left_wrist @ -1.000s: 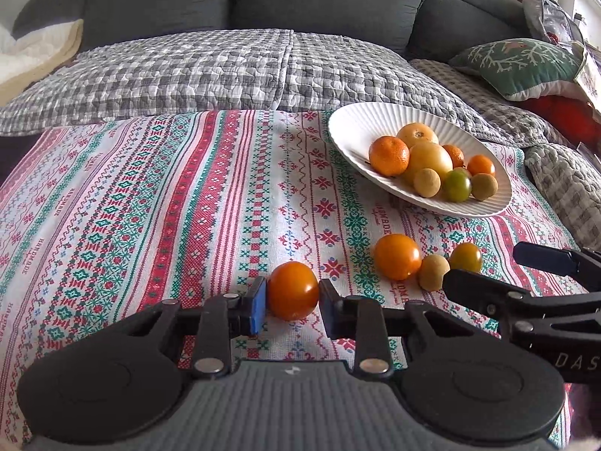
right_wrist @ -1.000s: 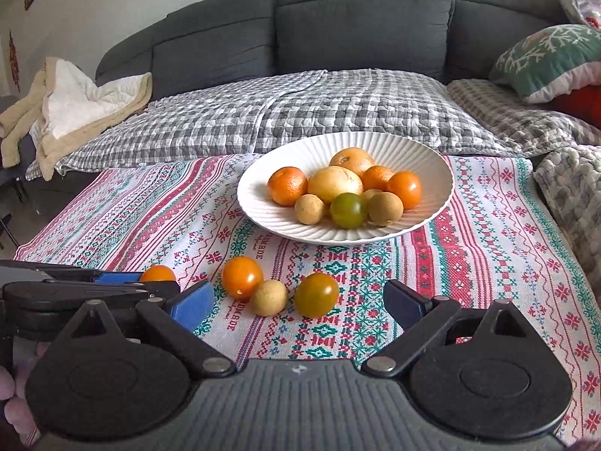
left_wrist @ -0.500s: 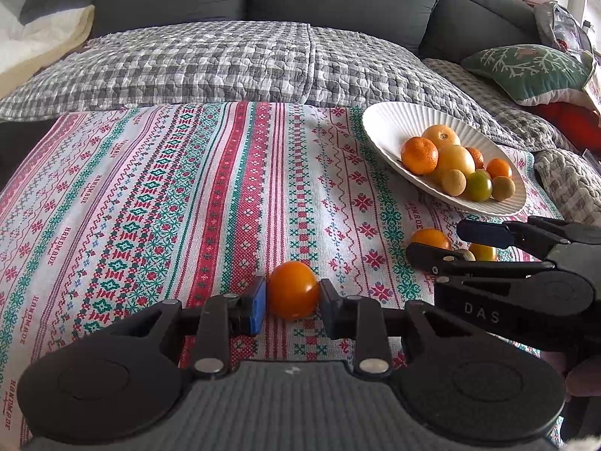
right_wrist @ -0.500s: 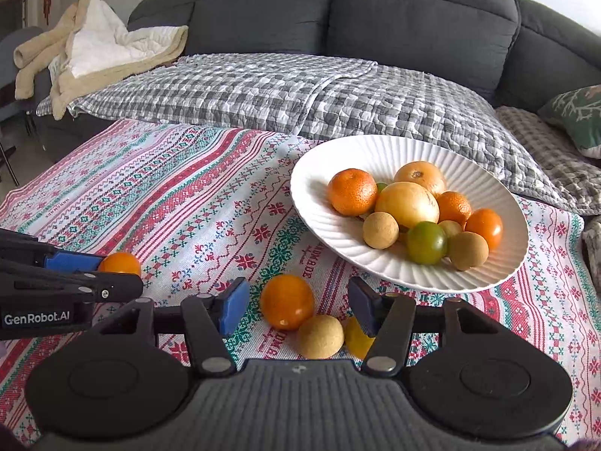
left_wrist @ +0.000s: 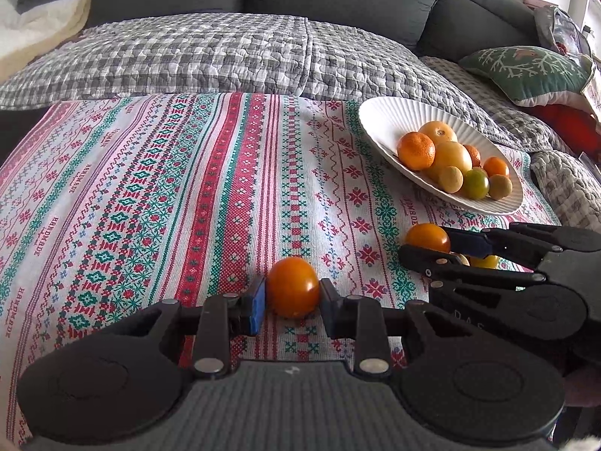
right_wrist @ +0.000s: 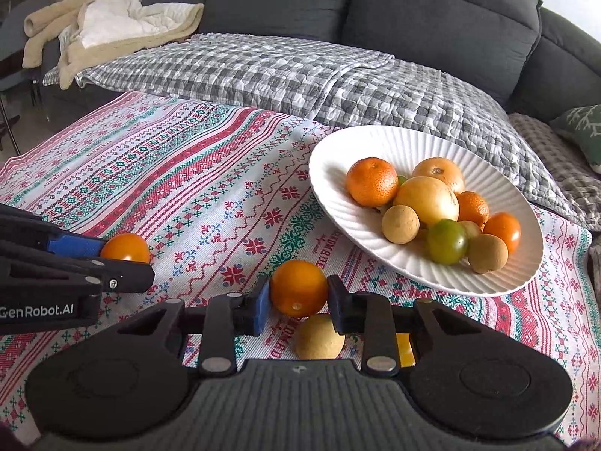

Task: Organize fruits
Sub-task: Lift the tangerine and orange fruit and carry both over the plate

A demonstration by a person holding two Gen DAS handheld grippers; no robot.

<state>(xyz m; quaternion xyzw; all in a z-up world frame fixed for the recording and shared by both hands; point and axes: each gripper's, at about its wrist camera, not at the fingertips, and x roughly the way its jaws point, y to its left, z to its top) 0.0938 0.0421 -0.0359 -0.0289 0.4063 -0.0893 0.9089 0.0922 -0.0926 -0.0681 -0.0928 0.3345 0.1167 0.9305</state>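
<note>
My left gripper (left_wrist: 293, 298) is shut on an orange tomato (left_wrist: 293, 287) just above the patterned tablecloth; it also shows in the right wrist view (right_wrist: 126, 248). My right gripper (right_wrist: 298, 298) is shut on a second orange tomato (right_wrist: 298, 287), which also shows in the left wrist view (left_wrist: 428, 236). A tan round fruit (right_wrist: 319, 338) and a partly hidden yellow fruit (right_wrist: 405, 349) lie on the cloth under the right gripper. A white ribbed plate (right_wrist: 375, 143) to the right holds several fruits; it also shows in the left wrist view (left_wrist: 383, 120).
The patterned tablecloth (left_wrist: 150, 188) covers the table. Behind it a grey sofa with a checked quilt (right_wrist: 281, 71). A green cushion (left_wrist: 526, 71) lies at the right, a beige blanket (right_wrist: 112, 26) at the left.
My right gripper has closed on the second orange tomato and moved forward toward the plate. My left gripper still holds its tomato and has hardly moved.
</note>
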